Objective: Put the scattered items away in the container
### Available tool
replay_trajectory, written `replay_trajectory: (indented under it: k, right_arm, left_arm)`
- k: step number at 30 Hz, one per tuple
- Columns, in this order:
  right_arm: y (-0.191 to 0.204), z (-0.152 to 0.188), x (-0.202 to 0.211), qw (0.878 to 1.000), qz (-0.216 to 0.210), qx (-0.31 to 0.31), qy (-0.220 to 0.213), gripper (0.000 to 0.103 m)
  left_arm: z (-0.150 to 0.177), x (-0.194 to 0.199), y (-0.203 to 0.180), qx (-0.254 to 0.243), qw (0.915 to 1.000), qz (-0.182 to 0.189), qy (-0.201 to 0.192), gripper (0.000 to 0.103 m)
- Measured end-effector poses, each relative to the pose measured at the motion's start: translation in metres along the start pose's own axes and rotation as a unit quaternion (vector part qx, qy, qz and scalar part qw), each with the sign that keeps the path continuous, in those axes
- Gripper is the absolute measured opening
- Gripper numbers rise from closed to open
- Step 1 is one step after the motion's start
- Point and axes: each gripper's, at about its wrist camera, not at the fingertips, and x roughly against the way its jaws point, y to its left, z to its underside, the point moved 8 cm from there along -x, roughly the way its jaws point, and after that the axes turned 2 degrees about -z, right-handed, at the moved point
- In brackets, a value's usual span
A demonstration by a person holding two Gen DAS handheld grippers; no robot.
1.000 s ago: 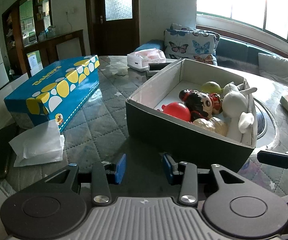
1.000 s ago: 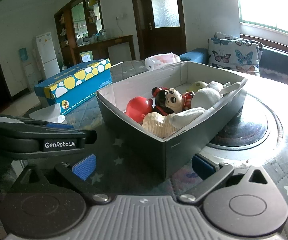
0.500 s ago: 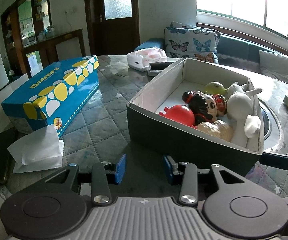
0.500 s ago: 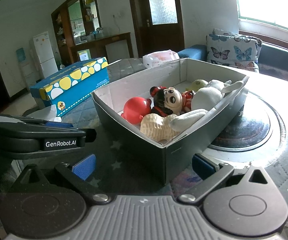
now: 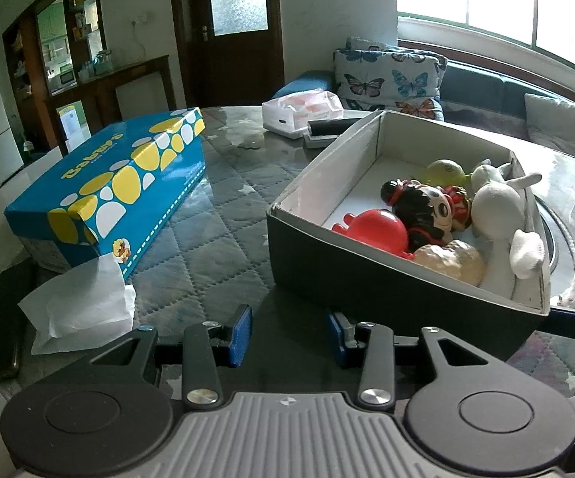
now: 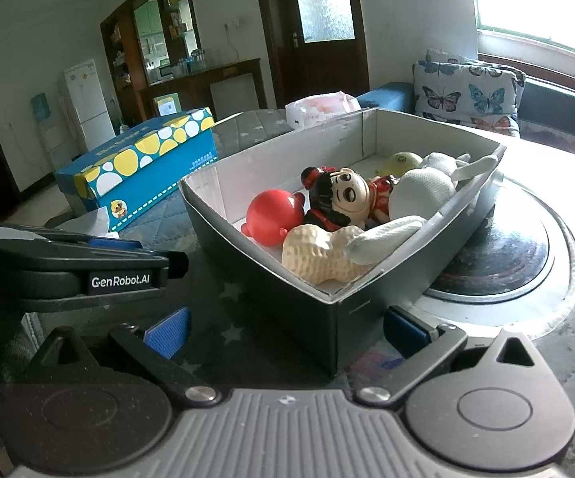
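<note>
Standing partly open, the left gripper (image 5: 289, 334) holds nothing, short of the container (image 5: 367, 275). The right gripper (image 6: 285, 332) gapes wider, empty, its pads flanking the container's near corner without contact. The container rests on the table (image 5: 215, 239), long axis running away toward the sofa, toys (image 6: 339, 199) inside.

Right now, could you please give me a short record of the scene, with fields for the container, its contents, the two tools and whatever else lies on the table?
container: open dark box, white inside
contents: red toy, doll, green toy, white plush, cream toy
left tool: open, empty, in front of the box
right tool: open, empty, near the box corner
table: blue carton, tissue, white pack
loose toys outside box: none seen
</note>
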Motion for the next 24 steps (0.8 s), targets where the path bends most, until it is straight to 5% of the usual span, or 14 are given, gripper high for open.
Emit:
replay_trajectory:
  k: [24]
  right_arm:
    - [-0.008, -0.003, -0.012, 1.0, 0.009, -0.016, 0.011, 0.103]
  left_arm:
    - [-0.008, -0.012, 0.002, -0.015, 0.9997, -0.017, 0.002, 0.043]
